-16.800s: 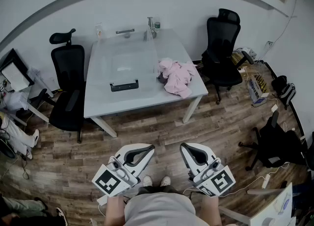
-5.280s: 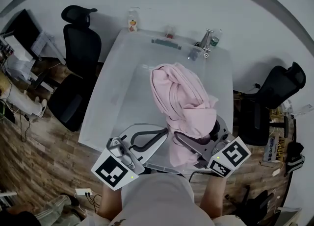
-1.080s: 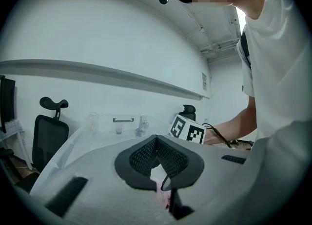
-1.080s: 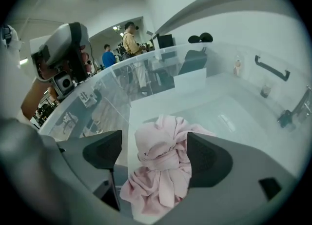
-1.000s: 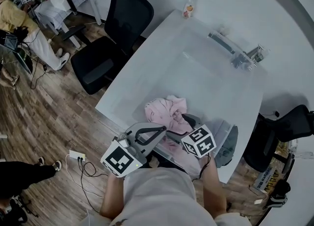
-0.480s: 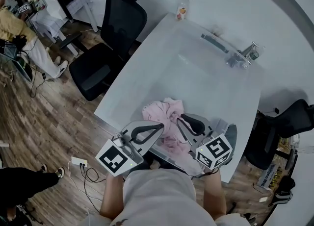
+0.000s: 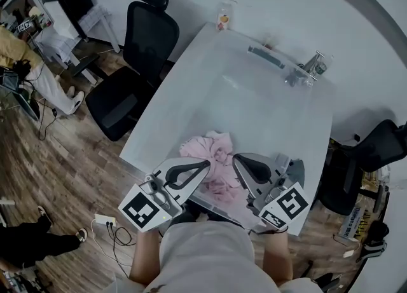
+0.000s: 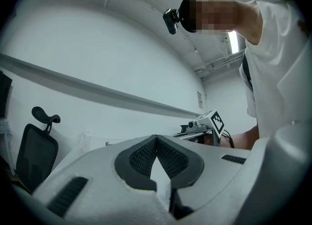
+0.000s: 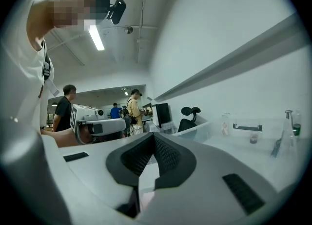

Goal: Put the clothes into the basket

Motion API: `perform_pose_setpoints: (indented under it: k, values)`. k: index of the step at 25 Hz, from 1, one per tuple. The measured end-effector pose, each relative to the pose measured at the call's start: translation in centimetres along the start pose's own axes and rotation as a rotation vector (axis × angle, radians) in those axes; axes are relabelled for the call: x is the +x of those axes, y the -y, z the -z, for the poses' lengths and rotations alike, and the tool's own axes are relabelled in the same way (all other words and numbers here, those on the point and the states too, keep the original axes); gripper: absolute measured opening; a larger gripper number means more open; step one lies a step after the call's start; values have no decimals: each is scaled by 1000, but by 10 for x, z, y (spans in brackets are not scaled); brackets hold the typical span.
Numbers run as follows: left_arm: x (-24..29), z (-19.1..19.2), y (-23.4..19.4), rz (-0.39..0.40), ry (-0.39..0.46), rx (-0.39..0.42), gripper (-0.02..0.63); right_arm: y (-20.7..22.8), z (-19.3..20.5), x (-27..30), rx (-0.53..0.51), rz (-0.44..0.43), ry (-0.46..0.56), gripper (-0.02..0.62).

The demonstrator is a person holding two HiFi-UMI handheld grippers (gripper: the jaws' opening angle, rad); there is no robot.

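Left tool: closed, pads meeting tip to tip with nothing between them. It is held level above the near edge of the table.
Pink clothes: a bunched heap just right of the left tool and just left of the right one, below and slightly ahead of both tips. It appears to lie in the near end of the clear basket, but the near wall is too faint to trace with certainty.
Right tool: the jaws have just been closing and now meet, with no cloth between the pads. It is held about level above the heap.
Grey piece: just right of the right tool, near the table edge. It looks like cloth, and I cannot tell whether it is inside the basket.
Step, as judged: the pink load is deposited and both tools are clear, so the grey piece is probably next.
Method advised: open the right tool fully before descending. Tip it downward onto the thickest fold and take a deep bite. Lift straight up so nothing trails over the rim.
Left tool's role: keep it clear, or pin the pink heap if it drags.
Risk: a shallow pinch could shed the cloth outside the basket.
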State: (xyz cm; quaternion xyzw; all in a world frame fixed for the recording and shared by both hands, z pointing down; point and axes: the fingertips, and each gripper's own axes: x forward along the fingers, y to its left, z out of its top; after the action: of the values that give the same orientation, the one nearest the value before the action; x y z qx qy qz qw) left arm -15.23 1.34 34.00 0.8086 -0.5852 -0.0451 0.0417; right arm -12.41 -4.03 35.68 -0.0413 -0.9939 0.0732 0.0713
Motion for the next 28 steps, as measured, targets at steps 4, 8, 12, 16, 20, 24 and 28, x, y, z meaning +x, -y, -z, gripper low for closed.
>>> perform_pose_setpoints:
  k: [4, 8, 12, 16, 20, 24, 28]
  values:
    - [3, -9, 2, 11, 45, 7, 5, -7, -17, -11, -41, -17, 103, 5]
    - [7, -14, 5, 26, 48, 41, 5, -11, -24, -16, -72, -26, 134, 5]
    - [11, -16, 10, 44, 51, 57, 5, -12, -25, -19, -78, -23, 140, 5]
    - [15, -21, 15, 70, 79, 42, 5, -12, -25, -26, -77, -12, 148, 5]
    - [23, -20, 20, 91, 66, 54, 5, -8, -27, -35, -80, 11, 151, 5]
    - [34, -22, 26, 122, 68, 55, 5, -4, -27, -47, -83, 48, 156, 5]
    - [47, -23, 36, 172, 65, 62, 5, 5, -28, -63, -81, 102, 164, 5]
